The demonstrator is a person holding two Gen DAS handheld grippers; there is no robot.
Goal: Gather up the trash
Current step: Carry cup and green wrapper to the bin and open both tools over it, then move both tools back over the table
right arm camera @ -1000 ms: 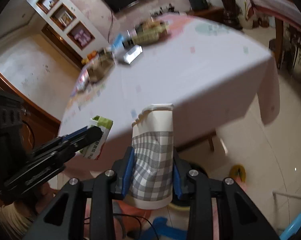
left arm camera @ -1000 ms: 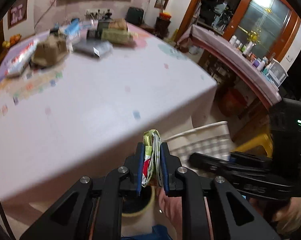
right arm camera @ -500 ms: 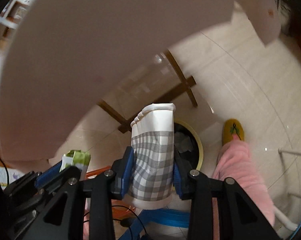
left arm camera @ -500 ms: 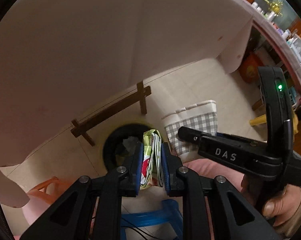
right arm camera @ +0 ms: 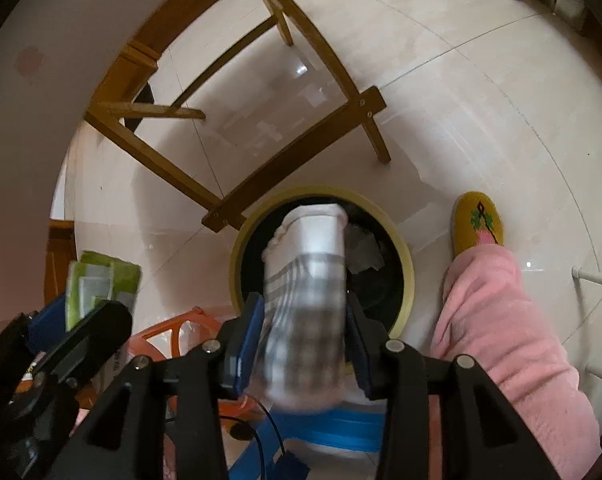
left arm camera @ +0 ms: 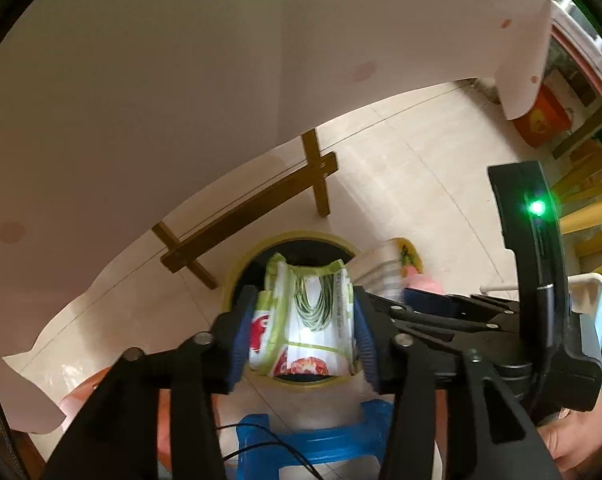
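Both hands dropped from above the tabletop to just over the floor, now pointing steeply down at the bin (right arm camera: 405,280). Jaws of both tools just been opening. Left gripper (left arm camera: 303,332): spread about halfway, green-and-white snack wrapper (left arm camera: 309,320) unfolded and sitting loose between the blue pads, right above the bin's mouth; whether the pads still touch it, hard to tell. Right gripper (right arm camera: 301,336): also about half spread, checked paper cup (right arm camera: 307,292) blurred between the pads, apparently slipping free, also over the bin's dark opening. Likely meaning: both pieces of trash being let go together, this drop nearly done, more clutter on the table probably left to fetch.

Pale tiled floor (right arm camera: 481,100), glossy. Overhanging white tablecloth (left arm camera: 181,80) filling the upper part of the left view. Wooden table frame (right arm camera: 301,60) crossing beneath it. Pink sleeve or trouser leg (right arm camera: 501,340) beside the bin, yellow slipper (right arm camera: 477,220) just past it. Blue stool (left arm camera: 301,440) below the grippers, orange one partly hidden at left.
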